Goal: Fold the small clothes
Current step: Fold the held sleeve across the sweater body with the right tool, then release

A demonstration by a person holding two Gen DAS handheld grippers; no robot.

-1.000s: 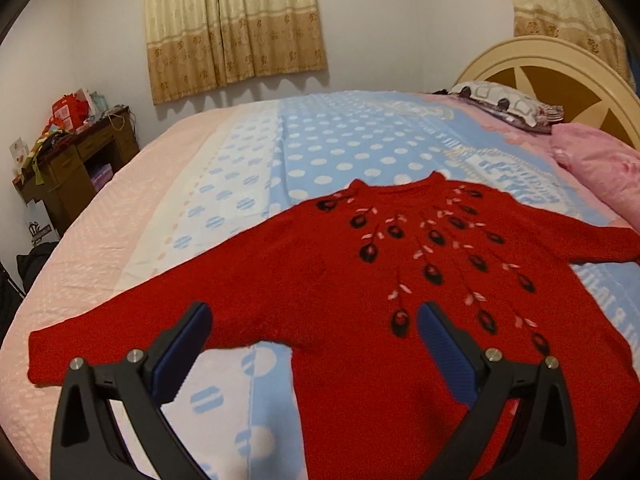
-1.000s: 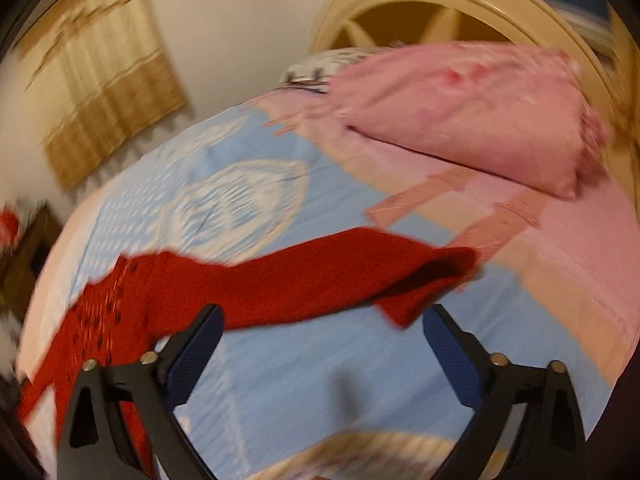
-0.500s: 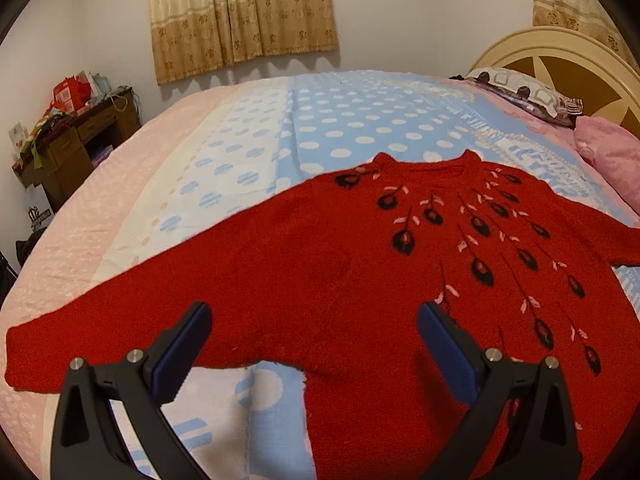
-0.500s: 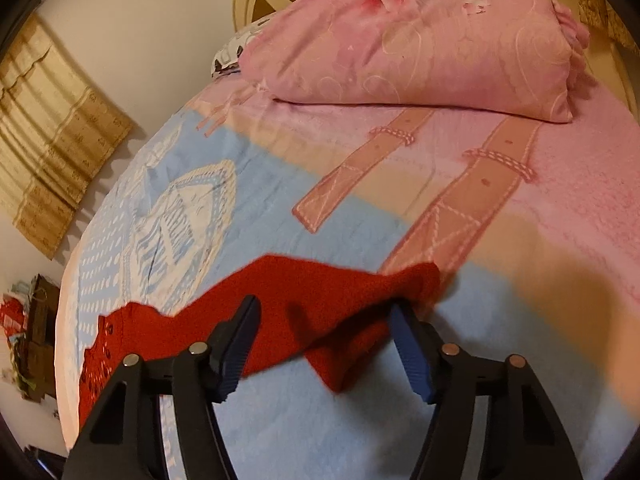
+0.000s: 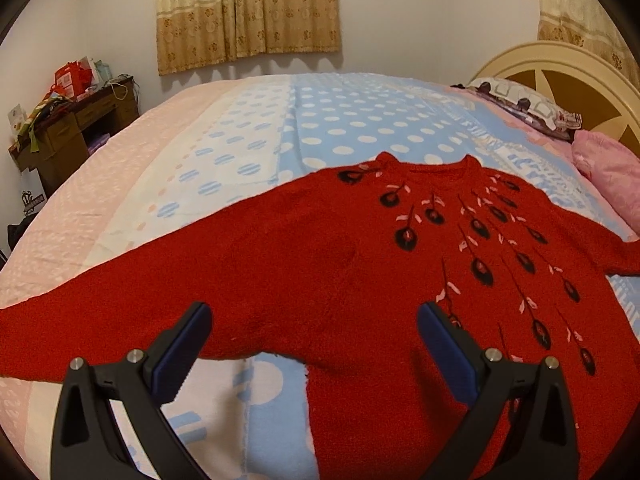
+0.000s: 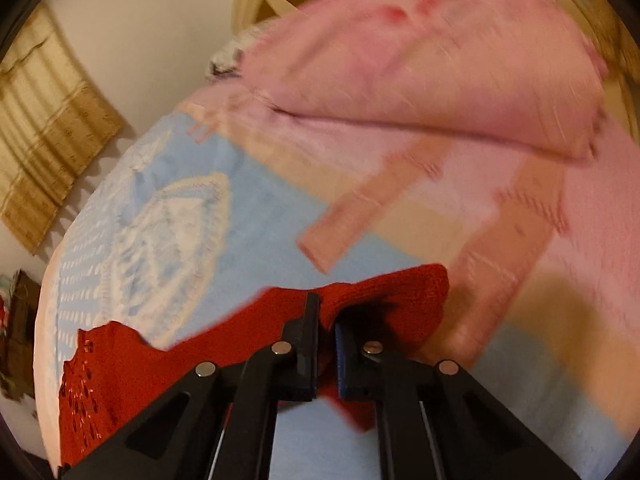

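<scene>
A red knitted sweater with black and pink flower embroidery (image 5: 328, 264) lies spread flat, front up, across the middle of the left wrist view, on a bed covered with a blue, white and pink dotted blanket (image 5: 332, 120). Its neckline points toward the upper centre of the frame, and one sleeve runs off to the left edge. The left gripper (image 5: 314, 344) hangs above the sweater's lower edge at the bottom of the frame, its black fingers with blue pads (image 5: 182, 350) spread wide apart with nothing between them.

In the right wrist view, which is blurred, the right gripper (image 6: 327, 344) sits at the lower centre with its fingers closed on the cuff end of the sweater's other sleeve (image 6: 384, 296); red knit bunches up between and just beyond the pads. The rest of the sweater trails off toward the lower left. A pink pillow (image 6: 432, 68) fills the upper right, in front of a cream wooden headboard (image 6: 256, 4). Beige patterned curtains (image 5: 248, 8) hang at the top centre of the left wrist view.
</scene>
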